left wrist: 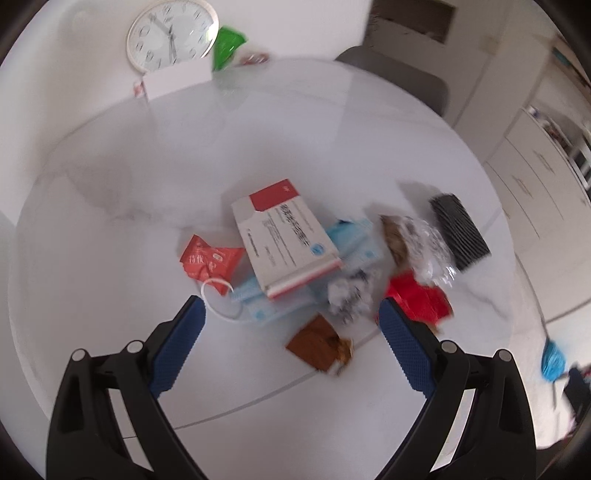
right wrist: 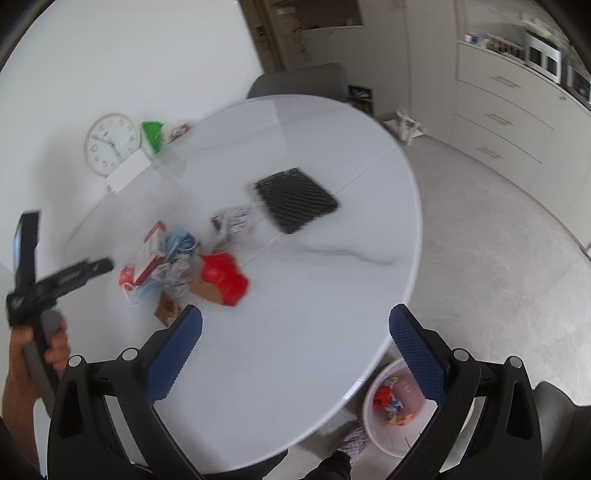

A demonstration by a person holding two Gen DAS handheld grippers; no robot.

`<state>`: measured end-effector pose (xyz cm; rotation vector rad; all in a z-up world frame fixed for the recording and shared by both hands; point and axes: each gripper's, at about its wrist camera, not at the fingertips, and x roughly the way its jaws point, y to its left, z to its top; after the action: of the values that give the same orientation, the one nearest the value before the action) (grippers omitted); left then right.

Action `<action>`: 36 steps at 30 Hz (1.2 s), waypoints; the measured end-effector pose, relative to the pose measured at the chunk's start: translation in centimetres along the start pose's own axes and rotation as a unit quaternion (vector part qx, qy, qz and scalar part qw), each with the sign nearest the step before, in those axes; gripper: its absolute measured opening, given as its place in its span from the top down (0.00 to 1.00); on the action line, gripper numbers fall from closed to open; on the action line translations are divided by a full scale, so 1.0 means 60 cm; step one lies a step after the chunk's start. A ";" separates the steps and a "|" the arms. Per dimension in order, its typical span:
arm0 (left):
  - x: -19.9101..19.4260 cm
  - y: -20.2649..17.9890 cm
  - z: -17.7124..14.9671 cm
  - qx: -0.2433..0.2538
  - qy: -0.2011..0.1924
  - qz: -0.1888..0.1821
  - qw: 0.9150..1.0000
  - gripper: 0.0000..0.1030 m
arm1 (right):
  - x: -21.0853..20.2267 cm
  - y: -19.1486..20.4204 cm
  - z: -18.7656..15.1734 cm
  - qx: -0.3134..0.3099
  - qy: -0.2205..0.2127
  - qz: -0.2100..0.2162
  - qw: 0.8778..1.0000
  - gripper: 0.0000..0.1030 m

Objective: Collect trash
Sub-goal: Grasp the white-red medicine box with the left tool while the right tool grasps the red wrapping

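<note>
White marble surface [left wrist: 110, 177] carries a heap of trash, with a red-and-white carton [left wrist: 284, 236] on top, straight ahead of the left hand-held gripper [left wrist: 291, 317], whose jaws are spread and empty. Its long axis runs away from them (slightly skewed). Right hand-held gripper [right wrist: 295, 325], also spread, hangs farther off, near the bin [right wrist: 369, 410].

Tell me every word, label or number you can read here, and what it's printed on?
Nothing reads with certainty; both views are blurred.
Red packet: large white Chinese characters, too blurred to quote.
Carton: lines of Chinese print and a round blue logo, unreadable.
Clock: numerals ring the dial, too faint to read.
Foil wrapper: dark marks, unreadable.
Left gripper: pale lettering on its body, smeared.
</note>
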<state>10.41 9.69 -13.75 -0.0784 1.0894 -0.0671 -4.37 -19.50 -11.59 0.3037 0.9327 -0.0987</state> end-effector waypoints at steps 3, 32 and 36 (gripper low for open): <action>0.042 0.013 0.040 -0.032 0.018 0.005 0.999 0.12 | 0.019 0.029 0.006 -0.013 0.010 0.008 1.000 0.02; 0.232 -0.015 0.161 -0.072 0.106 0.038 0.991 0.55 | 0.239 0.086 0.063 -0.103 0.103 0.076 0.986 0.22; 0.223 -0.008 0.156 -0.072 0.106 0.018 0.992 0.57 | 0.286 0.096 0.070 -0.119 0.127 0.088 0.981 0.35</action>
<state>24.85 8.24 -21.20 -0.1858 1.3066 0.0366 10.31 -14.49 -21.77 0.1768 1.1554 0.2177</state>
